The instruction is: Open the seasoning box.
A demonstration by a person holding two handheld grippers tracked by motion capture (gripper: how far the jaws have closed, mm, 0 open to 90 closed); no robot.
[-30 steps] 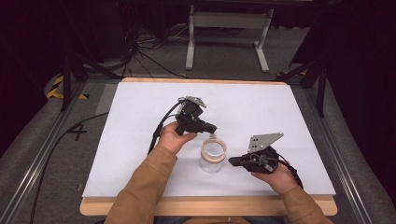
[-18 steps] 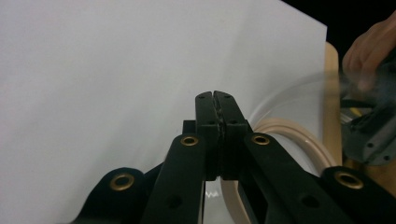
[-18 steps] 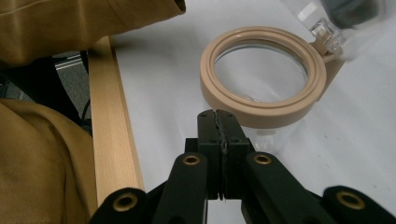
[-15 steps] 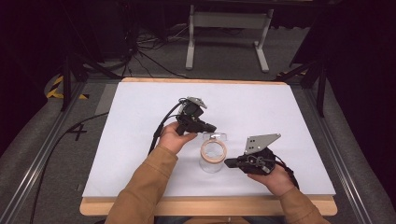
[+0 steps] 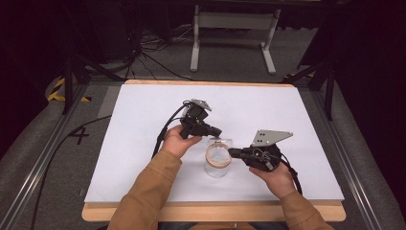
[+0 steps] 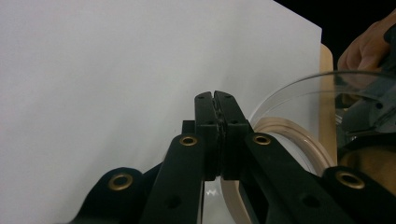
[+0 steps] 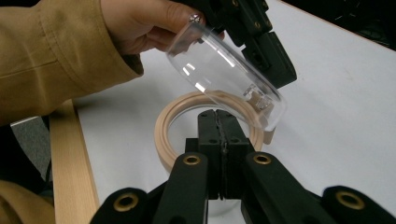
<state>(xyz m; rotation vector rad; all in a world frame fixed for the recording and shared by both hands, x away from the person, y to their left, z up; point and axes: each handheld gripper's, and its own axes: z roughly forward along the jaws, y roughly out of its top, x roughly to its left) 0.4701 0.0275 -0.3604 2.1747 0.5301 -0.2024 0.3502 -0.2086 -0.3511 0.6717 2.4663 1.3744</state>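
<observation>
Clear jar [image 5: 218, 165] stands near the middle of the white-covered worktop [image 5: 143, 143], slightly toward the near edge, its mouth ringed by a pale wooden-looking collar [image 7: 173, 122]. A clear plastic lid [image 7: 224, 70] hangs tilted over the mouth, hinged at the collar's far side as far as the right gripper view shows.

Left gripper [image 5: 216, 132] has its jaws pressed together and appears to be nipping the lid's raised edge; the contact itself is hidden. Right gripper [image 5: 234, 153] sits at the jar's right rim, jaws pressed together; whether it pinches the collar cannot be told.

Step in hand, as judged: swinging the lid on its hinge while the jar is steadied.

To do it well:
- keep the right gripper firm so the jar does not tip
- move the left gripper along the hinge's arc, not straight up
- go slowly; clear plastic slips.
</observation>
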